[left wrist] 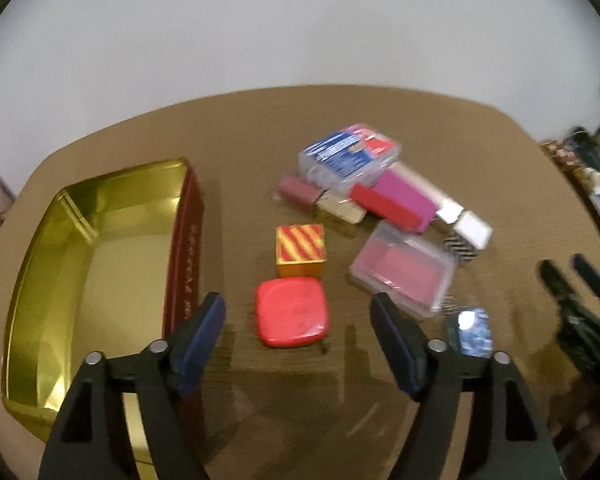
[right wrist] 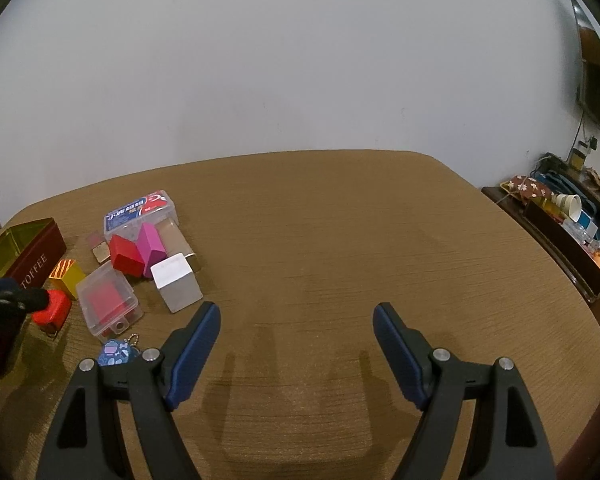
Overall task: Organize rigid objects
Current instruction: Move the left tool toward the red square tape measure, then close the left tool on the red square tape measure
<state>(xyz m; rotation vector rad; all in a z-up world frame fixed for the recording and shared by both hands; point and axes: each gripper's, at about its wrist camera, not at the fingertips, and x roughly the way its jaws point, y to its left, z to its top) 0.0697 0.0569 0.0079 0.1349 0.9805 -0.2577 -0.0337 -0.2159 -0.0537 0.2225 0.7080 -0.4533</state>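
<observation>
Barely begun, we judge: toffee tin [left wrist: 100, 264] at the table's [right wrist: 340, 240] left edge holds nothing, pile [left wrist: 380, 200] beside it unsorted; left gripper [left wrist: 298, 322] spread over red box [left wrist: 292, 312], right gripper [right wrist: 296, 320] spread, idle.

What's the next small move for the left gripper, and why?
Probably ease the left gripper forward and down around the red rounded case, then close. It is open, the case lies nearest, centred between its fingers and apart from the pile, and the gold tin sits open just left of it.
</observation>
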